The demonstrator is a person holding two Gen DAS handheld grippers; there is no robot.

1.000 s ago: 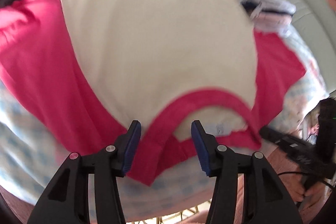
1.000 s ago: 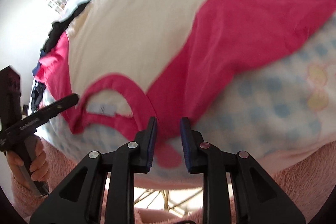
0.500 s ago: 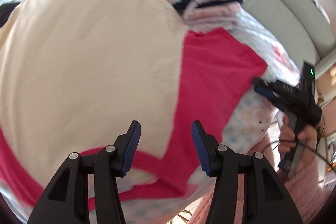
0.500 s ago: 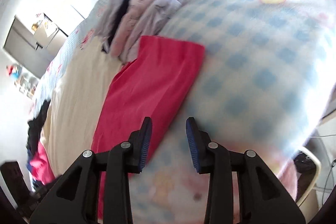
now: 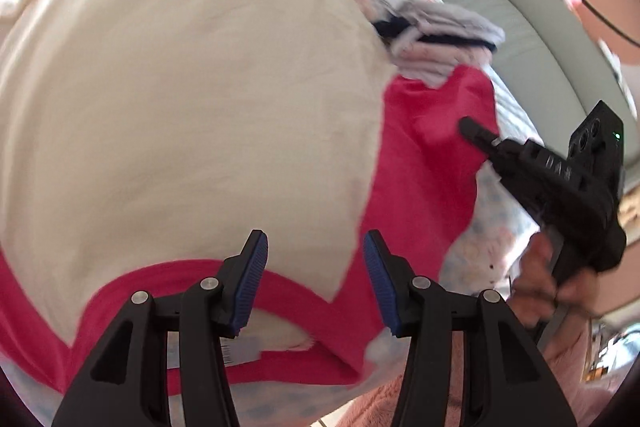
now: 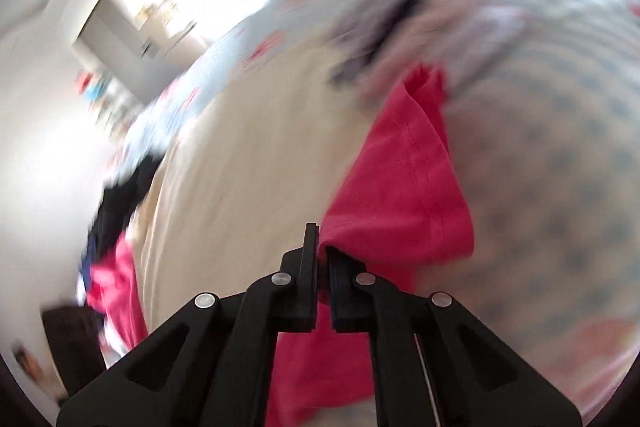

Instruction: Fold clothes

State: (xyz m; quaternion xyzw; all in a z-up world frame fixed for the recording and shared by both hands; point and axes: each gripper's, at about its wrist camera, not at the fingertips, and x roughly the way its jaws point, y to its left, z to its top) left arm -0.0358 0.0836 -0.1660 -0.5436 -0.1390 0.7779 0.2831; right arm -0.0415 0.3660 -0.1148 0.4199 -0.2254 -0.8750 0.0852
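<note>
The right gripper (image 6: 323, 251) is clenched on the red sleeve (image 6: 404, 187) of the cream-and-red shirt (image 5: 192, 99), the cloth pinched at its tips. Only the left wrist view shows the collar (image 5: 280, 291), lying just under the left gripper (image 5: 316, 283), whose jaws stand released around nothing, with folded clothes (image 5: 436, 43) beyond on the bed (image 6: 560, 167).

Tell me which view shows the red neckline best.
Left wrist. The shirt's red neckline curves in full just beyond the open left gripper, label visible inside. The right wrist view misses it, showing only the red sleeve pinched in the right gripper.
</note>
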